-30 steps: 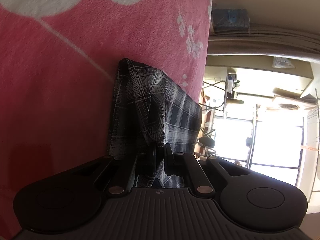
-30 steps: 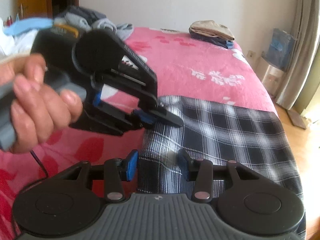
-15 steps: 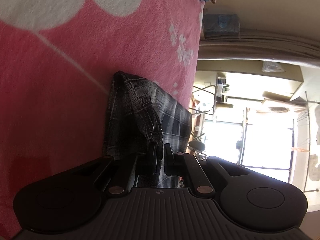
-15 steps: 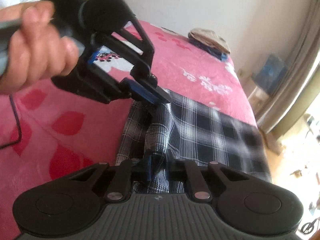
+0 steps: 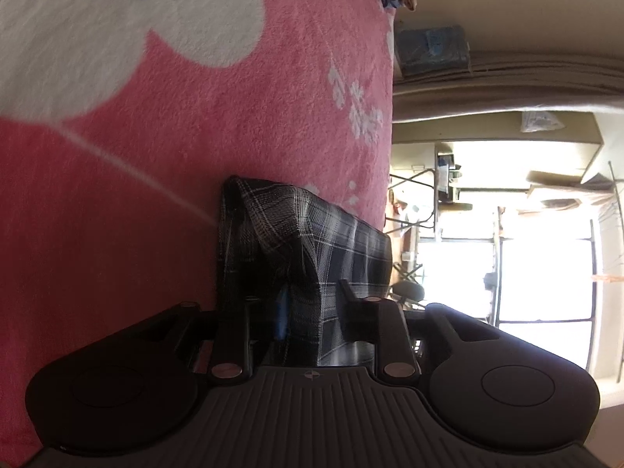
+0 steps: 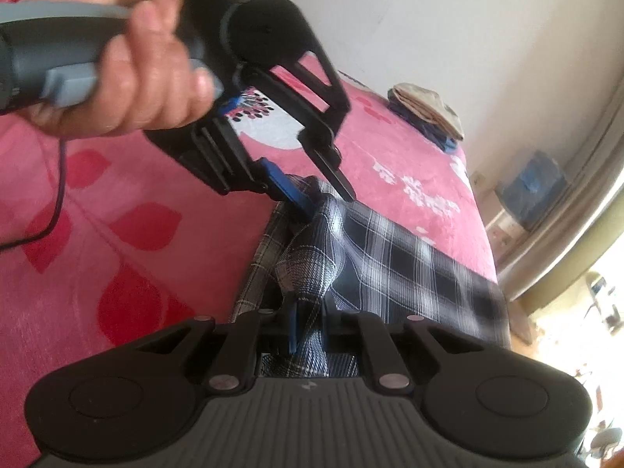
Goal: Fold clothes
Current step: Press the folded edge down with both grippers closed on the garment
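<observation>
A black and white plaid garment [image 6: 394, 257] lies on a pink flowered blanket [image 6: 97, 241]; it also shows in the left wrist view [image 5: 312, 241]. My right gripper [image 6: 308, 323] is shut on a raised fold of the plaid cloth at its near edge. My left gripper [image 5: 312, 312] has opened; its jaws stand apart around a raised fold of the cloth. From the right wrist view the left gripper [image 6: 329, 201] is held by a hand over the garment's far corner, fingers apart with cloth bunched between them.
A stack of folded clothes [image 6: 429, 113] sits at the far end of the bed. The bed edge runs along the right, with a blue bag [image 6: 534, 191], a curtain and a bright window beyond. A cable [image 6: 46, 210] trails over the blanket on the left.
My left gripper was shut on the cloth and has now opened. My right gripper closed on the near fold and lifted it. The left hand moved up and away.
</observation>
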`<state>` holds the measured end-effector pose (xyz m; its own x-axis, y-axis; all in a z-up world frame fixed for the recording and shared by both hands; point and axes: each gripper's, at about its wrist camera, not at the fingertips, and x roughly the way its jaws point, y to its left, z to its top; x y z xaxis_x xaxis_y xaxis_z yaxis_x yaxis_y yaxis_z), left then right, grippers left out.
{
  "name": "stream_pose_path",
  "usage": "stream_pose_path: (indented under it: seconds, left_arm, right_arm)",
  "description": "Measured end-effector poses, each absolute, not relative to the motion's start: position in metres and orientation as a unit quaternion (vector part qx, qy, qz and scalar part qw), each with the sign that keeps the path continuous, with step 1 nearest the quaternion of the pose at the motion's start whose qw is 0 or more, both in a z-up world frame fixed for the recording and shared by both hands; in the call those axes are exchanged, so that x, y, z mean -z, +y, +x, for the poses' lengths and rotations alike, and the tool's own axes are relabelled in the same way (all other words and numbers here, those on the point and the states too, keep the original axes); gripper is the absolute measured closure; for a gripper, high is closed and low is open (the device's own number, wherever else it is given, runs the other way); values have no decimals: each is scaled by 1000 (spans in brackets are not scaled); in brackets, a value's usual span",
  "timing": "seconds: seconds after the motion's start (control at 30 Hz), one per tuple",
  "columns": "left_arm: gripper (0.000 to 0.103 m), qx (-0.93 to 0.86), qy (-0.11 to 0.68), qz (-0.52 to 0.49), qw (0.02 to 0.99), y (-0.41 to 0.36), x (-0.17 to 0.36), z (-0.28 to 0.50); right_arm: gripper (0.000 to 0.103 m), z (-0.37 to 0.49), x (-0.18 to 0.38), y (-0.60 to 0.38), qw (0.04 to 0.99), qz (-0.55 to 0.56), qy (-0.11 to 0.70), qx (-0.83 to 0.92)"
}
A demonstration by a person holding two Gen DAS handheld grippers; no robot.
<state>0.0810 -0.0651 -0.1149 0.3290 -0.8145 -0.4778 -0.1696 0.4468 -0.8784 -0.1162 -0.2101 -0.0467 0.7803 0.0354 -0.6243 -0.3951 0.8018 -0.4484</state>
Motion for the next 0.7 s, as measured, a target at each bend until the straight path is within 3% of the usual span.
stream_pose_path:
  seconds: [0.13, 0.7]
  left_arm:
    - [102, 252, 518, -460, 676, -67, 114, 79]
    - [103, 247, 503, -509, 654, -38, 145, 71]
  right_arm:
    - [92, -119, 50, -209, 893, -315, 297, -121]
    - [92, -136, 95, -182, 812, -516, 231, -148]
